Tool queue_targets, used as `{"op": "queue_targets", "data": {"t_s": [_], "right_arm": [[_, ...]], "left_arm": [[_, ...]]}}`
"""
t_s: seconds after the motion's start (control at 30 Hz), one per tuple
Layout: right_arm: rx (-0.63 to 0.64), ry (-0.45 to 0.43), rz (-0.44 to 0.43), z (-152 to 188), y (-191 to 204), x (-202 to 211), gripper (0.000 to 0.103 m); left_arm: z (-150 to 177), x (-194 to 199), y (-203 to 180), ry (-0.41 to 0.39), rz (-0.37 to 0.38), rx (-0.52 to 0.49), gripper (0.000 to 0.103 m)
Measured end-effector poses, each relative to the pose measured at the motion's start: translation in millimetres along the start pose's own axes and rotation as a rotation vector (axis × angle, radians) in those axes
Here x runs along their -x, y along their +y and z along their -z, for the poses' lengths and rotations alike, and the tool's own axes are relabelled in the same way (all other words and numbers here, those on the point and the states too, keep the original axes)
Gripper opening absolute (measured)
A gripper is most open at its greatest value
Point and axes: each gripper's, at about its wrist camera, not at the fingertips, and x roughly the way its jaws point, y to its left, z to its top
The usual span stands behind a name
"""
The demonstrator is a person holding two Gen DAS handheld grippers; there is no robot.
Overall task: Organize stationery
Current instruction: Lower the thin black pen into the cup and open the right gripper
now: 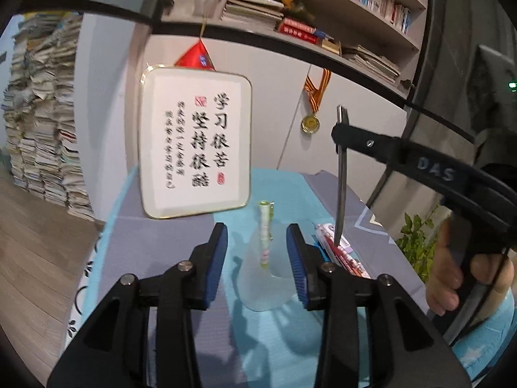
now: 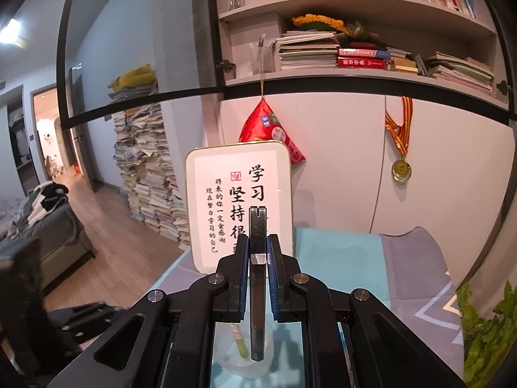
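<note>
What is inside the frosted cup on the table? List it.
In the frosted cup stands one pale green patterned pen; the cup's bottom is blurred by the frosted wall, so anything smaller there cannot be made out.

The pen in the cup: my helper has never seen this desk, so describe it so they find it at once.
Start at the framed calligraphy sign standing on the blue cloth. Just in front of it is a frosted translucent cup. The pen leans inside it, pale green and white, unlike the red-and-white pens lying flat to the right.
</note>
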Motion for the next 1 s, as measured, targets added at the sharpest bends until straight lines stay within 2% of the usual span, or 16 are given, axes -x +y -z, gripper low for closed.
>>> {"op": "queue_targets", "data": {"t_s": [0.2, 0.53, 0.77, 0.93, 1.0], "right_arm": [[-0.01, 0.024, -0.022, 4, 2, -10, 0.012], [-0.058, 0.059, -0.027, 10, -7, -22, 0.012], [-0.064, 0.051, -0.027, 10, -7, -22, 0.012], [-0.046, -0.01, -0.045, 4, 1, -10, 0.012], [-0.034, 0.007, -0.047, 6, 5, -15, 0.012]], "left_arm": [[4, -2, 11, 0.015, -0.028, 0.016, 0.036], [7, -4, 18, 0.017, -0.023, 0.033, 0.036], [9, -7, 19, 0.026, -0.018, 0.033, 0.036], [9, -8, 20, 0.031, -0.02, 0.038, 0.036], [10, -9, 20, 0.037, -0.018, 0.038, 0.036]]}}
